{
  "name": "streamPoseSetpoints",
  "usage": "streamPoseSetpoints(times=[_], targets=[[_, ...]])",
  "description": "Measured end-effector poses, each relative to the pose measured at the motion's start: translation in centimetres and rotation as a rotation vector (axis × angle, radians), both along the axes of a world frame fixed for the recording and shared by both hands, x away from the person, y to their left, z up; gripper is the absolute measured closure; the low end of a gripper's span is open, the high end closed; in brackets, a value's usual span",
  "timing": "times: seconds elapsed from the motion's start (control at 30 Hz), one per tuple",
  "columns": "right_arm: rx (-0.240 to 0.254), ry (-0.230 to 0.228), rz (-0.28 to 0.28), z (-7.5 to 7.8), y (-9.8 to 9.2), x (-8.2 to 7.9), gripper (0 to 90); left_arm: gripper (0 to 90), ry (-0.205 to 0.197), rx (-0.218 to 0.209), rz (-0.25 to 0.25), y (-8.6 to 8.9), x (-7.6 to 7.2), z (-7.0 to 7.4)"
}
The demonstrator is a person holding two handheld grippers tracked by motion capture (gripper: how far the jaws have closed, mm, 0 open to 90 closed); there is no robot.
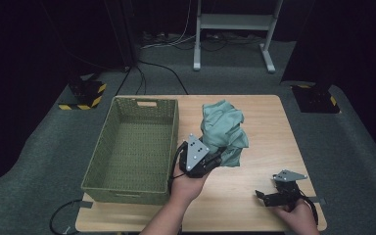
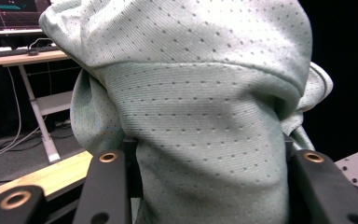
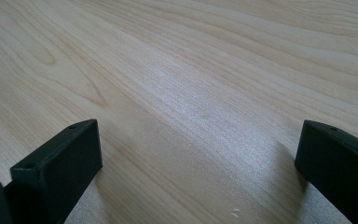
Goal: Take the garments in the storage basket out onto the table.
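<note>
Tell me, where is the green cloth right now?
In the high view the green cloth is bunched up near the middle of the wooden table, just right of the green basket. The left gripper is clamped on its near edge.

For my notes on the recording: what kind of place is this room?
Probably a lab or recording studio: black curtains around, loose cables on grey carpet, and a white metal stand behind the light wooden table.

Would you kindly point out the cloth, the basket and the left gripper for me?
cloth [image 1: 223, 125], high view, middle of the bunched fabric.
basket [image 1: 146, 101], high view, far rim by the handle slot.
left gripper [image 1: 219, 155], high view, between its fingertips at the cloth.
</note>
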State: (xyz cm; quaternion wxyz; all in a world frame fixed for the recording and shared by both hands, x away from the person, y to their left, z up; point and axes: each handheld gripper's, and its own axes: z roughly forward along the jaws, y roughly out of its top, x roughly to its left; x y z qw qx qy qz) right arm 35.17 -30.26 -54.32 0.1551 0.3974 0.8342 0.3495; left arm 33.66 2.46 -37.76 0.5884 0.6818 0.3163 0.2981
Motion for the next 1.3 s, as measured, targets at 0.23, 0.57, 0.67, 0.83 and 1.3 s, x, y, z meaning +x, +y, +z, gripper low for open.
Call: streamPoseSetpoints(times=[0.23, 0.57, 0.67, 0.83, 1.3], targets=[[0.004, 0.0, 0.002, 0.0, 0.0, 0.0, 0.2, 51.0, 0.019, 0.028, 0.01, -1.2, 1.1, -0.7], [0.006, 0.001, 0.003, 0.0, 0.0, 0.0, 0.1, 51.0, 0.056, 0.055, 0.029, -2.3, 2.3, -1.9], [0.007, 0.001, 0.003, 0.0, 0.0, 0.0, 0.1, 51.0, 0.067, 0.062, 0.035, -2.5, 2.7, -2.4], [0.008, 0.002, 0.004, 0.0, -0.1, 0.0, 0.1, 51.0, 0.082, 0.081, 0.041, -2.8, 3.1, -3.0], [0.012, 0.002, 0.005, 0.0, -0.1, 0.1, 0.2, 51.0, 0.137, 0.117, 0.042, -3.7, 4.2, -4.9]])
